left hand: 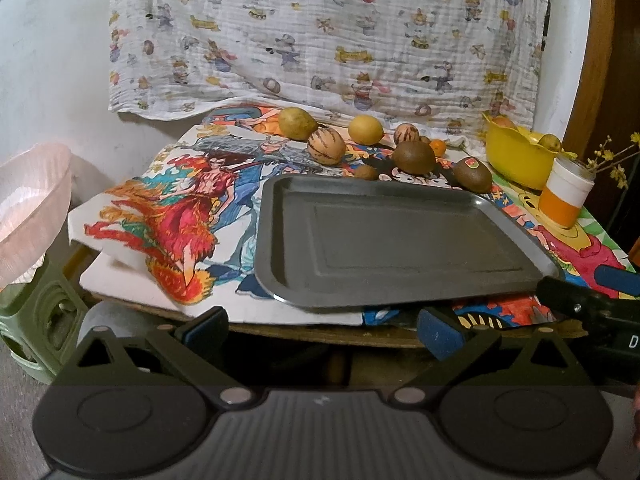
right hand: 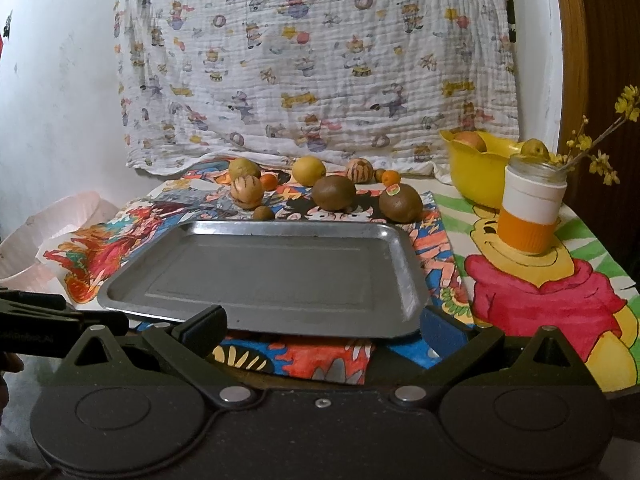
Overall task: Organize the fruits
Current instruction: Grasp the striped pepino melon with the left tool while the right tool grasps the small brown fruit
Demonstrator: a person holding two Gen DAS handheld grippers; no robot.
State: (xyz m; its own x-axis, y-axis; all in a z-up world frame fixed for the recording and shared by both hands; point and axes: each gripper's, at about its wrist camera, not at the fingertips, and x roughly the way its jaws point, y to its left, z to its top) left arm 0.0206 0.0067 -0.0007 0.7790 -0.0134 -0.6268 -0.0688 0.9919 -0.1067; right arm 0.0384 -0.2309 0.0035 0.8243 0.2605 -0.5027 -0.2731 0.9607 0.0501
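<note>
A bare grey metal tray (left hand: 400,240) (right hand: 272,276) lies at the near side of a table covered in cartoon drawings. Behind it stands a loose row of fruit: a greenish lemon (left hand: 297,123), a yellow lemon (right hand: 308,171), two striped melons (left hand: 326,146) (right hand: 359,170), two large kiwis (right hand: 334,193) (right hand: 400,203), a small kiwi (right hand: 264,213) and small oranges (right hand: 390,178). My left gripper (left hand: 322,332) hovers open before the tray's near edge, holding nothing. My right gripper (right hand: 324,328) is open too, its blue-padded fingers flanking the tray's near rim.
A yellow bowl (right hand: 476,172) with fruit in it sits at the back right. In front of it is an orange-and-white jar (right hand: 530,208) holding yellow flowers. A pink basket (left hand: 28,208) and a green stool (left hand: 36,320) stand left of the table. A printed cloth hangs behind.
</note>
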